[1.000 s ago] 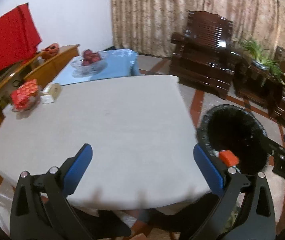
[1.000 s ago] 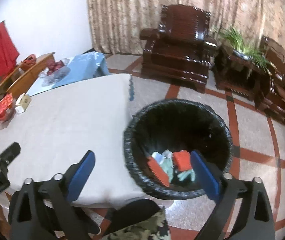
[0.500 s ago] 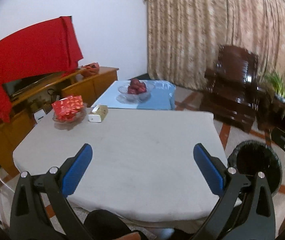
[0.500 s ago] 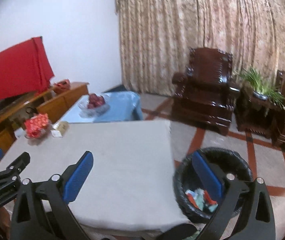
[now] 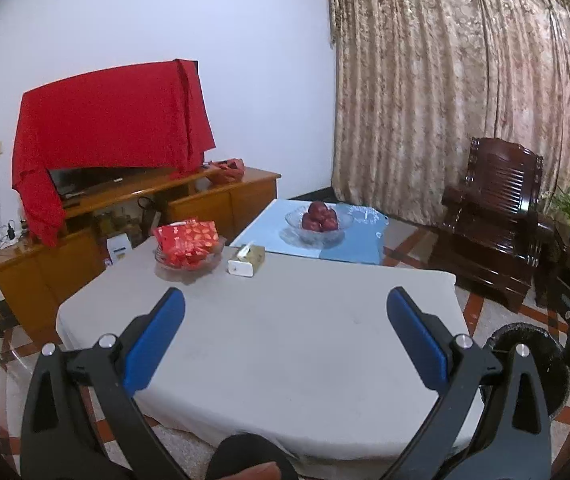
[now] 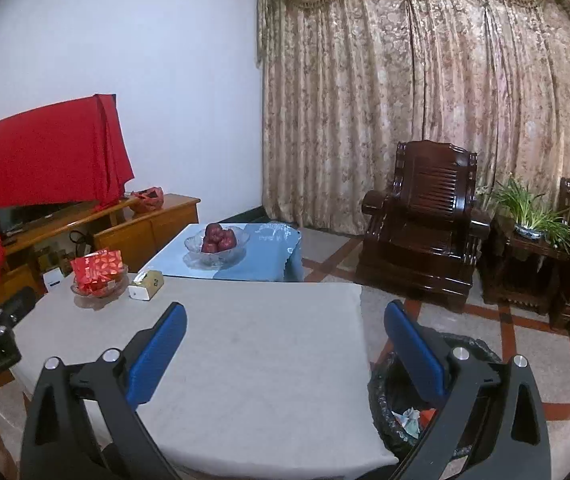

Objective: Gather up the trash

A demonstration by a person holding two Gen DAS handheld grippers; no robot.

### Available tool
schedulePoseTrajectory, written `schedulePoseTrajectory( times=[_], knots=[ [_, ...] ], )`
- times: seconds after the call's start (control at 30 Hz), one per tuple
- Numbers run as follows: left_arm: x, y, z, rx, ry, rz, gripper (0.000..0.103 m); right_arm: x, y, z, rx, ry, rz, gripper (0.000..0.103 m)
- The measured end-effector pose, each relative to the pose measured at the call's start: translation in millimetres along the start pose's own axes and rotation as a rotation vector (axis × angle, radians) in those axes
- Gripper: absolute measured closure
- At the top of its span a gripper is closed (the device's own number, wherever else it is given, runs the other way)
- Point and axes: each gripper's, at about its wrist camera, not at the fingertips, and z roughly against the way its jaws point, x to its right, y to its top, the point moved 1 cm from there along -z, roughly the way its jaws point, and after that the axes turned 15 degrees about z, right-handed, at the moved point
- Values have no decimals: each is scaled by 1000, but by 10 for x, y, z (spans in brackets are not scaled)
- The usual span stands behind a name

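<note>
Both our grippers, left gripper and right gripper, are spread wide, holding nothing. Crumpled trash sits in the black-lined round bin at 4 o'clock off the grey counter, nearer our right.

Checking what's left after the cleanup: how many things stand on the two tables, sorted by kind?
Glass bowls: 2 (red packets, red fruit)
Tissue boxes: 1
Total: 3
</note>
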Motion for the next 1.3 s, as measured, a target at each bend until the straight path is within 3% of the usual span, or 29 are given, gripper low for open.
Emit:
schedulePoseTrajectory(
  times=[0.47,1.3],
  knots=[
    [-97,62,87,38,19,10,5,93,30,52,-3,-35,-28,6],
    [20,25,-286,23,48,2,5,375,11,-170,0,-149,-30,6]
  ],
)
